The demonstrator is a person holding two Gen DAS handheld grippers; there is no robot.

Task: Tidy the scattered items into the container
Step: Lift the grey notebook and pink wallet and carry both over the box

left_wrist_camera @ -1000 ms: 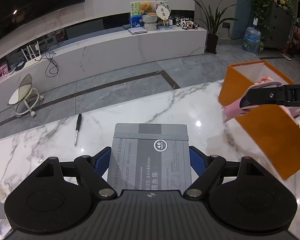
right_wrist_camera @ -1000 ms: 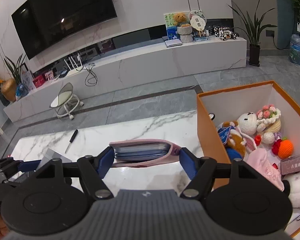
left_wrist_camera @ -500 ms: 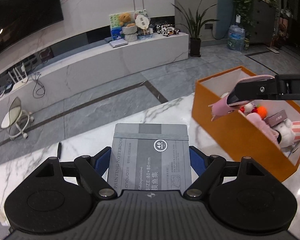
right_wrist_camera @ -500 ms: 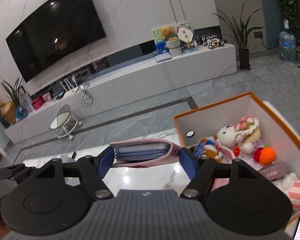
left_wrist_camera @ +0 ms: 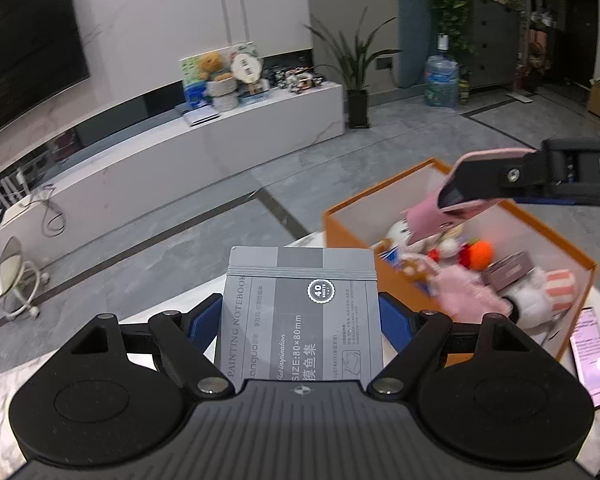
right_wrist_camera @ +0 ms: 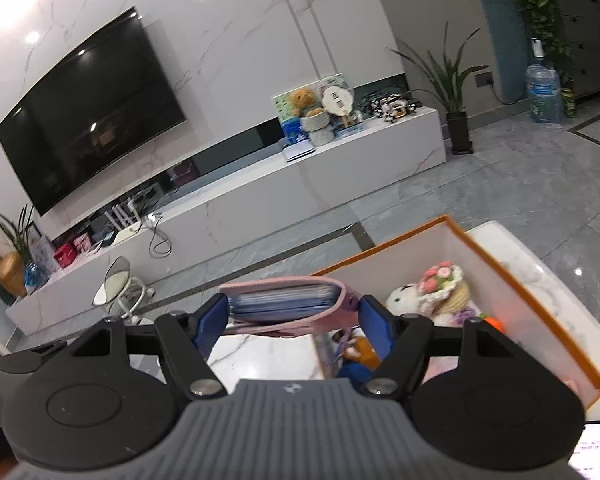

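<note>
Grey notebook point(left_wrist_camera: 300, 316) clamped in my left gripper point(left_wrist_camera: 300, 320), pink card wallet point(right_wrist_camera: 288, 306) pinched in my right gripper point(right_wrist_camera: 292, 316) over orange box point(right_wrist_camera: 548, 308) rim, box near table point(right_wrist_camera: 540, 264) corner.

The grey notebook point(left_wrist_camera: 300, 312) had its near end hidden behind the left gripper point(left_wrist_camera: 300, 322) body. The phone point(right_wrist_camera: 596, 450) was cut off by the frame edge. Toys in the orange box point(right_wrist_camera: 540, 312) were blurred and partly hidden by the right gripper point(right_wrist_camera: 292, 320).
</note>
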